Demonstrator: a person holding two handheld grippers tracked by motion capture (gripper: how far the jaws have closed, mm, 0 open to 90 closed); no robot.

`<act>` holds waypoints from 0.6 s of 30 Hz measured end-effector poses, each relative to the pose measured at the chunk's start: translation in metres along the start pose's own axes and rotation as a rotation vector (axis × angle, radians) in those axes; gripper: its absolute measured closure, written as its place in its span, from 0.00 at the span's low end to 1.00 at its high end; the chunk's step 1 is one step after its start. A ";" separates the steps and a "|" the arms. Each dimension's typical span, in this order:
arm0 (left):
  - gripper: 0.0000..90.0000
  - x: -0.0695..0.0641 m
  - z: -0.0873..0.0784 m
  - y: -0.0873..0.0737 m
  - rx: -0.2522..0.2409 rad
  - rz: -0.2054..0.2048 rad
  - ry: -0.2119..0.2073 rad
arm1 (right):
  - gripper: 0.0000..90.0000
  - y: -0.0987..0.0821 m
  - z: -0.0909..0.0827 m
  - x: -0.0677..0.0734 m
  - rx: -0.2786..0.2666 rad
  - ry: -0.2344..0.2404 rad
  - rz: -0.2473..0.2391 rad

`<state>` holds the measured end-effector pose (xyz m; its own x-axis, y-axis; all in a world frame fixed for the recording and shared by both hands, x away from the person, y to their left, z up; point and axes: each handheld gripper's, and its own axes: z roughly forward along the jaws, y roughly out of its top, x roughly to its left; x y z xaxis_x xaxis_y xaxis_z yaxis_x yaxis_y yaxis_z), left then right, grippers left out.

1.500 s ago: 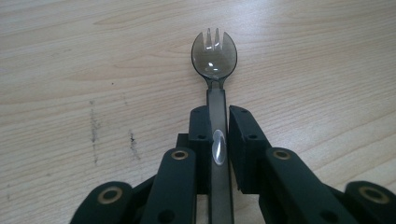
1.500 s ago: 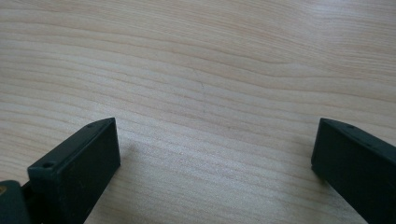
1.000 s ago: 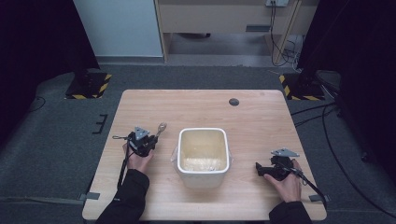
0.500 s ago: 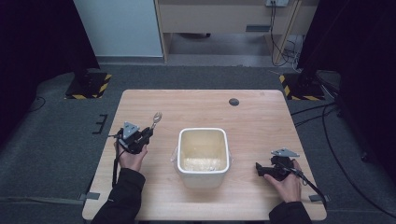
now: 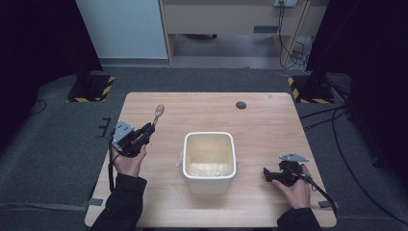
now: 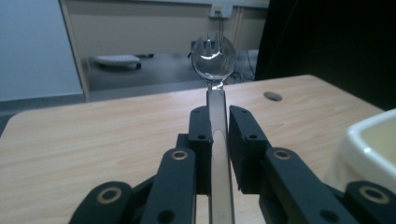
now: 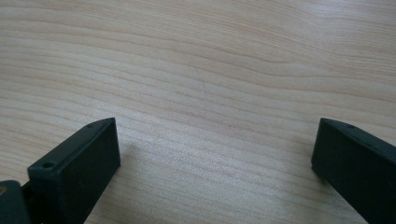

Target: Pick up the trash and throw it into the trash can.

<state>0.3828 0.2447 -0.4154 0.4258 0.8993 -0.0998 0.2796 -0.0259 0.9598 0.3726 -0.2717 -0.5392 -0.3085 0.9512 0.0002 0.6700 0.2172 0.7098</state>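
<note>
— What is on the left?
— The left gripper is clamped on the handle of a shiny metal spork, held above the pale wooden surface.
— And further right?
— A cream square plastic tub stands mid-surface; the right gripper rests splayed apart, grasping nothing.

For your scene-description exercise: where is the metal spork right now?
In the high view, the spork sits clamped in the left gripper, raised over the table's left side, left of the white container.
</note>
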 end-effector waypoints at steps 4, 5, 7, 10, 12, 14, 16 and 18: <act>0.88 -0.009 -0.008 0.010 -0.039 0.007 -0.030 | 0.01 0.000 0.000 0.000 0.000 0.000 0.000; 0.88 -0.012 -0.009 0.012 -0.046 0.010 -0.039 | 0.01 0.000 0.000 0.000 0.000 0.000 0.000; 0.88 -0.018 -0.012 0.015 -0.059 0.017 -0.058 | 0.01 0.000 0.000 0.000 0.000 0.000 0.000; 0.88 -0.026 -0.015 0.020 -0.074 0.031 -0.084 | 0.01 0.000 0.000 0.000 0.000 0.000 0.000; 0.88 -0.031 -0.016 0.022 -0.080 0.042 -0.099 | 0.01 0.000 0.000 0.000 0.000 0.000 0.000; 0.88 -0.038 -0.018 0.024 -0.089 0.048 -0.121 | 0.01 0.000 0.000 0.000 0.000 0.000 0.000; 0.88 -0.044 -0.019 0.026 -0.095 0.055 -0.142 | 0.01 0.000 0.000 0.000 0.000 0.000 0.000; 0.88 -0.049 -0.019 0.026 -0.093 0.063 -0.158 | 0.01 0.000 0.000 0.000 0.000 0.000 0.000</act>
<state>0.3530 0.2076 -0.3805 0.5716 0.8174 -0.0719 0.1708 -0.0328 0.9848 0.3726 -0.2717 -0.5392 -0.3087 0.9512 0.0003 0.6700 0.2173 0.7099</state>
